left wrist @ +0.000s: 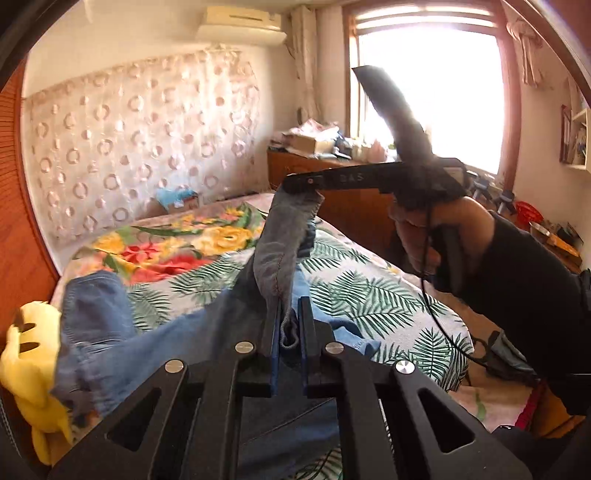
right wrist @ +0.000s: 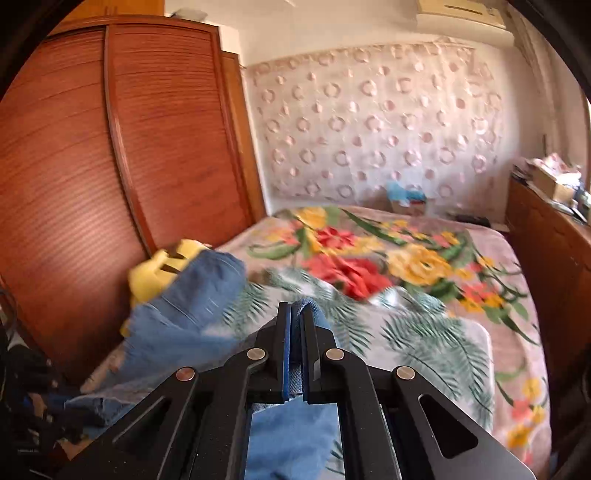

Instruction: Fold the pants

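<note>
Closest to the lens, the left gripper (left wrist: 287, 321) has its black fingers pinched on a fold of the blue jeans (left wrist: 155, 343), a narrow strip of denim caught between the blue pads. From there the cloth climbs in a taut band to the right gripper (left wrist: 295, 184), which is held higher, out over the bed, by a hand (left wrist: 436, 236) in a black sleeve (left wrist: 524, 273), and which grips the grey-blue hem at its tip. From that gripper's own camera the right gripper (right wrist: 294, 317) shows its jaws almost together, clamped on a thin edge of the jeans (right wrist: 184, 317). The rest of the jeans hangs and trails down over the near end of the bed, across the palm-leaf sheet (left wrist: 369, 295) and beside the flowered blanket (right wrist: 388, 258). A yellow plush toy (left wrist: 33, 369) lies at the left edge of the bed, touching the denim, next to the wooden wardrobe (right wrist: 110, 166). Behind stand a circle-patterned curtain (left wrist: 129, 147), a bright window (left wrist: 436, 92), an air conditioner (left wrist: 240, 26) and a cluttered wooden cabinet (left wrist: 314, 166)
</note>
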